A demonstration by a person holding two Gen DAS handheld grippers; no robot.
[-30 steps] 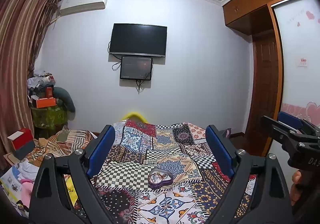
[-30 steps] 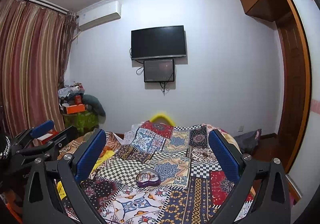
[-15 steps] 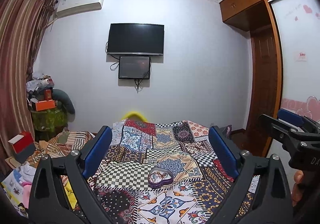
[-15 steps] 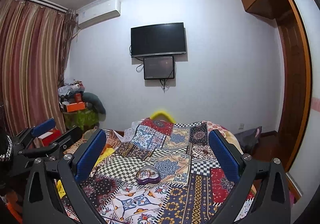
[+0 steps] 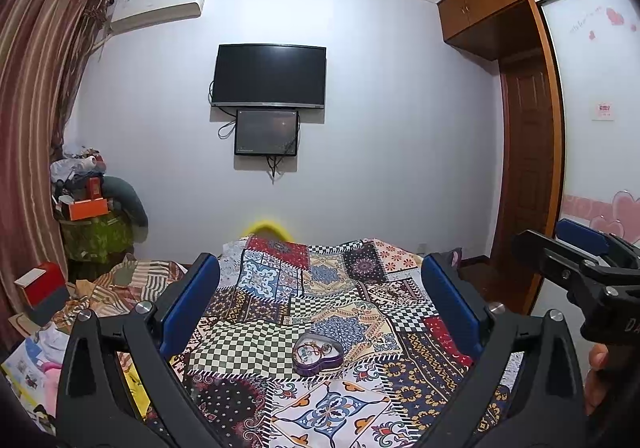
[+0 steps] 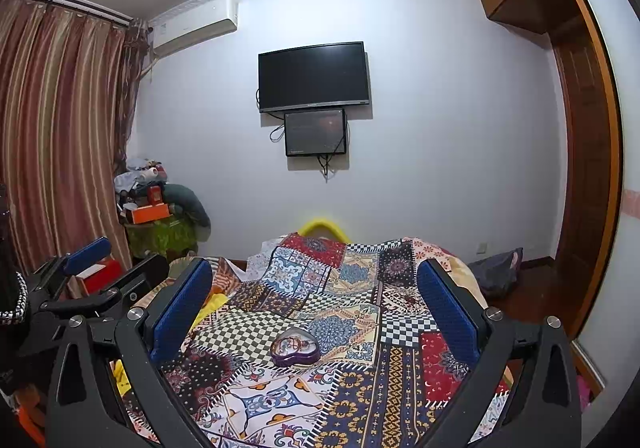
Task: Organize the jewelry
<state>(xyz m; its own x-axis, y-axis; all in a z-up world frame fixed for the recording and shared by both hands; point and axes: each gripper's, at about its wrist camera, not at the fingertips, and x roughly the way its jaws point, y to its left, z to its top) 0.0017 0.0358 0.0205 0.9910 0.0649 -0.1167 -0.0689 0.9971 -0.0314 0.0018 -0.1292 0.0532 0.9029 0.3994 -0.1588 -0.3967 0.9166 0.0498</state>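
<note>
Left wrist view: left gripper (image 5: 320, 300) spread wide, nothing between its pads; heart-shaped box (image 5: 317, 353) lies on the quilt (image 5: 256, 344) at 6 o'clock, its jewelry too small to make out. Right gripper (image 6: 314, 304) also spread, box (image 6: 295, 350) between its fingers' lines, untouched. Each gripper's base is cut off.

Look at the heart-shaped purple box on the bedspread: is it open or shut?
Open. The heart-shaped purple box has no lid on it, and rings and beads show inside its rim in the left wrist view.
</note>
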